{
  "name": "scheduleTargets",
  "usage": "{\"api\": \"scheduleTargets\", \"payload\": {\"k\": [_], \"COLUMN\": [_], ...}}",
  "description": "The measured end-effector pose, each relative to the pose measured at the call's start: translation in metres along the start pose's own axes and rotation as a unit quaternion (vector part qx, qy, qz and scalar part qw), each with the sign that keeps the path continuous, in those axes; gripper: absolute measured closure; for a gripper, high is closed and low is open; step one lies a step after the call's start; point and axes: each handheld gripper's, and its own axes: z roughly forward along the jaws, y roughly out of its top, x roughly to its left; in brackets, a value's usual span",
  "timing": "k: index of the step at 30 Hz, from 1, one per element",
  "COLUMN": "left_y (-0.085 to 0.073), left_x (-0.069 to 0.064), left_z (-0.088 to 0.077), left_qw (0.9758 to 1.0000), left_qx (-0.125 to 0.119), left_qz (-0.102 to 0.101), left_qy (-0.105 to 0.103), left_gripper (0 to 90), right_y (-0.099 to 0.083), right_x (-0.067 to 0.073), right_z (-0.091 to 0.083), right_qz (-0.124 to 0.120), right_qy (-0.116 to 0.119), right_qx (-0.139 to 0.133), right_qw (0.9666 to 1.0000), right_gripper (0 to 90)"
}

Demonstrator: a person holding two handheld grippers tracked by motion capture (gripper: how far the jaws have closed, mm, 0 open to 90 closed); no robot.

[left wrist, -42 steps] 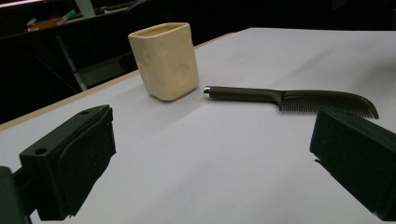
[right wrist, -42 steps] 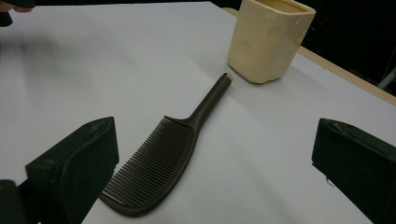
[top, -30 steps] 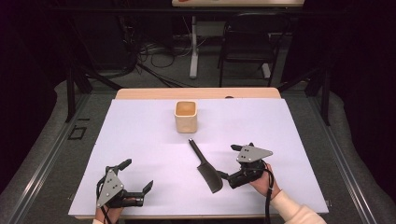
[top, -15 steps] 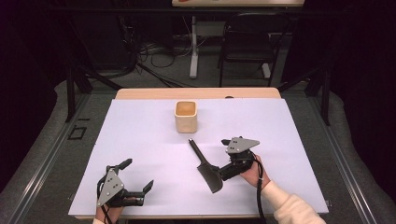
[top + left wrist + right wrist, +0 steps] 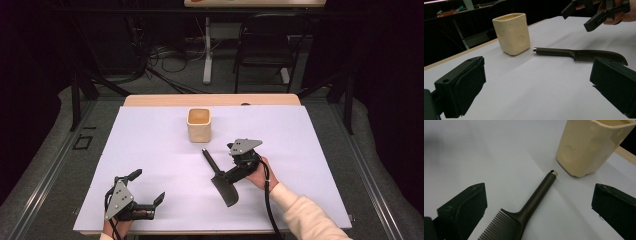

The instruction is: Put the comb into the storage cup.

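A dark comb lies flat on the white table cover, its handle pointing toward a cream square cup that stands upright farther back. My right gripper hovers open just above the comb. In the right gripper view the comb runs up between the wide-apart jaws of the right gripper, with the cup beyond. My left gripper rests open near the front left edge, with nothing between its fingers. The left gripper view has the cup, the comb and the raised right gripper.
The white cover spans most of the table, and a wooden strip shows along the far edge. A black chair and cables stand on the floor behind the table.
My right gripper has moved left and away from the person, from beside the comb's head to above the comb. The left gripper, comb and cup have stayed put.
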Motion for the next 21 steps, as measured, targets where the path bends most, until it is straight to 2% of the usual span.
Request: {"api": "scheduleTargets", "payload": {"k": [8, 16, 20, 21], "left_y": [0.0, 0.0, 0.001, 0.001], "left_x": [0.0, 0.0, 0.0, -0.001], "left_z": [0.002, 0.003, 0.004, 0.005], "left_qw": [1.0, 1.0, 1.0, 1.0], "left_qx": [0.0, 0.0, 0.0, -0.001], "left_qz": [0.001, 0.001, 0.002, 0.003], "left_qy": [-0.002, -0.003, -0.004, -0.005], "left_gripper": [0.3, 0.3, 0.3, 0.3], "right_y": [0.004, 0.007, 0.011, 0.012], "right_x": [-0.004, -0.009, -0.011, -0.011], "right_z": [0.017, 0.03, 0.034, 0.035], "right_qz": [0.003, 0.014, 0.016, 0.016], "right_qy": [0.013, 0.023, 0.024, 0.02], "right_qx": [0.011, 0.011, 0.004, 0.004], "right_qw": [0.9998, 0.9996, 0.9996, 0.9997], "right_gripper": [0.0, 1.0, 7.8, 13.0]}}
